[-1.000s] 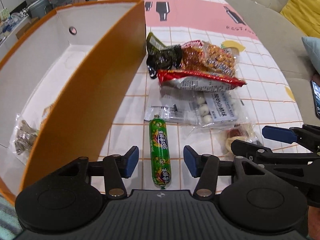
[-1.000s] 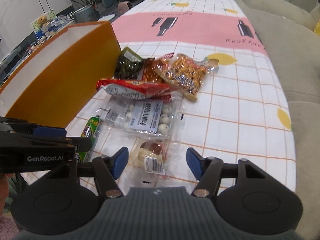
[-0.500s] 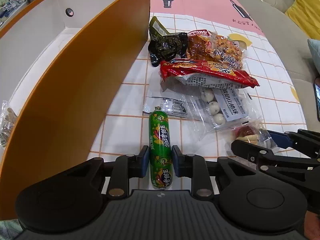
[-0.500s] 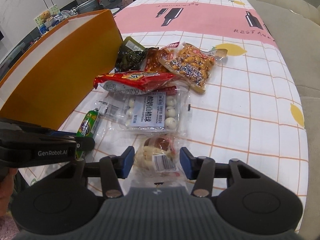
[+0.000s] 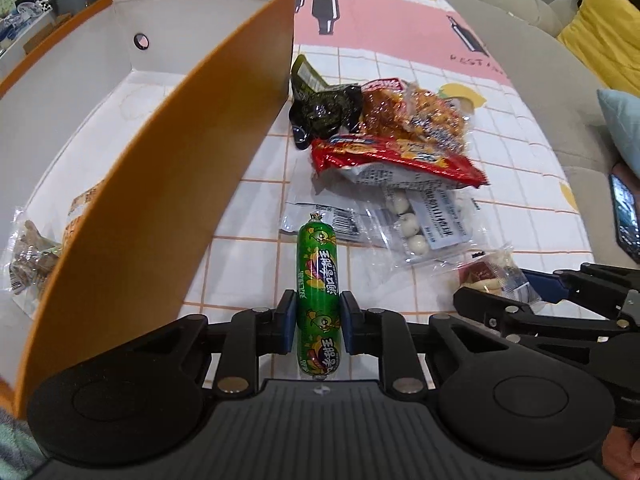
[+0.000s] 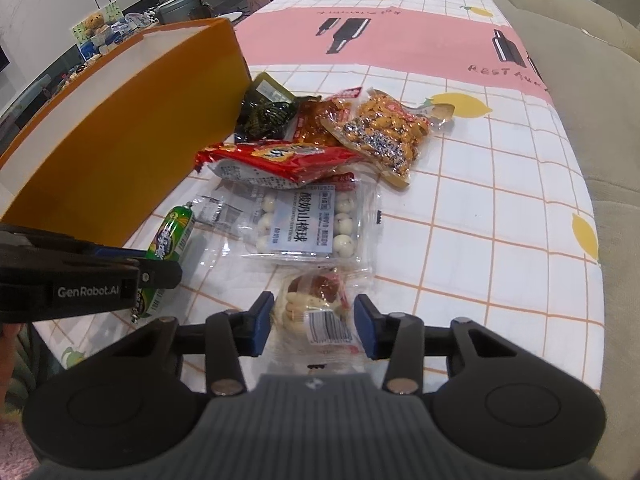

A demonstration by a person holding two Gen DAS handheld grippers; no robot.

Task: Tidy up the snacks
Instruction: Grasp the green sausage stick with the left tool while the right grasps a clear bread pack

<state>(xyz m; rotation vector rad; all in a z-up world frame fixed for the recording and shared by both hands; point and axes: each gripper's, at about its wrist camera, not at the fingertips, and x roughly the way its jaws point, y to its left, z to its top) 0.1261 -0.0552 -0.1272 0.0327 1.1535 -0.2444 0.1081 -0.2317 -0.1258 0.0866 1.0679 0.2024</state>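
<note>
1. The left gripper (image 5: 319, 328) is held low over the table, pointing forward along the checked tablecloth (image 6: 480, 216), and its blue pads (image 5: 289, 326) are pressed against both sides of a green sausage stick (image 5: 319, 280). The sausage points straight ahead, its far end reaching out past the fingertips.
2. Just to the left of that gripper stands the orange box (image 5: 168, 200), its white inside open to view, with a clear packet of snacks (image 5: 30, 256) lying on its floor.
3. The right gripper (image 6: 314, 326) sits beside the left one, equally low and level. Its pads stand apart on either side of a small clear-wrapped pastry packet (image 6: 318, 308), close to the wrapper, though I cannot tell whether they touch it.
4. Ahead of both grippers the rest of the snacks lie in a loose heap on the cloth: a clear bag of white yogurt balls (image 6: 308, 224), a red packet (image 6: 280, 160) partly over it, an orange nut bag (image 6: 384, 132), and a dark green pouch (image 6: 268, 112) against the box's corner.
5. From the right wrist view, the left gripper's black arm crosses the lower left, with the sausage showing past it.
</note>
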